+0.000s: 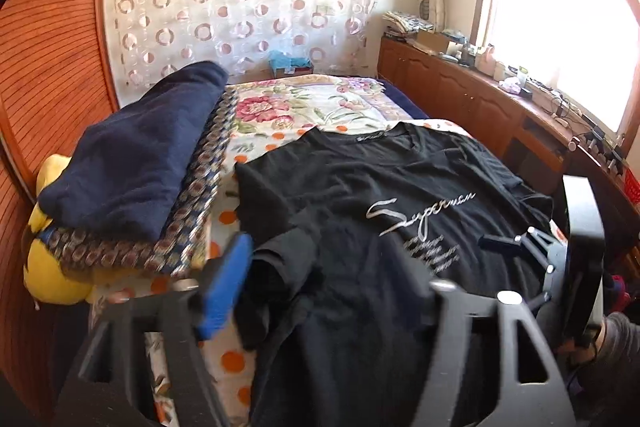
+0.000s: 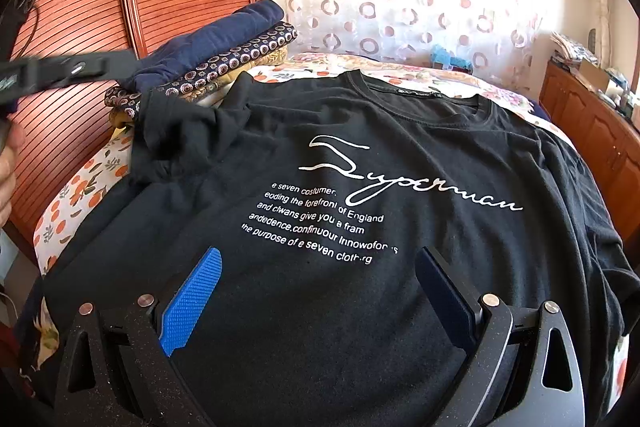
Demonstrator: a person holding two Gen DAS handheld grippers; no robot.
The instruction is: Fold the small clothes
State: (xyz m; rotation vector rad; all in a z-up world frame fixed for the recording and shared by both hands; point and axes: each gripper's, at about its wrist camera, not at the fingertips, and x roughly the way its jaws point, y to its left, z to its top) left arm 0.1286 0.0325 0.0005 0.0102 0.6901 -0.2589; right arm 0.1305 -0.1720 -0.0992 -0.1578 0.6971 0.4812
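A black T-shirt (image 2: 360,155) is spread face up on a bed (image 2: 80,195), its white print readable only in the right wrist view, where it sits just ahead of the fingertips. The right gripper (image 2: 320,291) is seen with its jaws wide apart, hovering over the lower front of the shirt; nothing is gripped between the blue pads (image 2: 192,303).

In the left wrist view the left gripper (image 1: 340,287) is also seen spread wide. Its left finger (image 1: 224,287) is blurred, and cloth lies under and between the fingers, but no pinch on it can be made out. A bunched sleeve (image 1: 280,267) lies just beside that blue finger. The same sleeve is shown in the right wrist view as a rumpled fold (image 2: 180,131) well ahead and left of the right fingers.

A stack of folded clothes (image 1: 132,163), navy on top of a patterned piece, is placed left of the left fingers, with something yellow (image 1: 52,283) beneath; only the left view shows that yellow part clearly. A window (image 1: 560,27) and a cluttered counter (image 1: 480,75) are shown to the right in the left view. A hand (image 2: 8,171) appears at the left edge of the right view.
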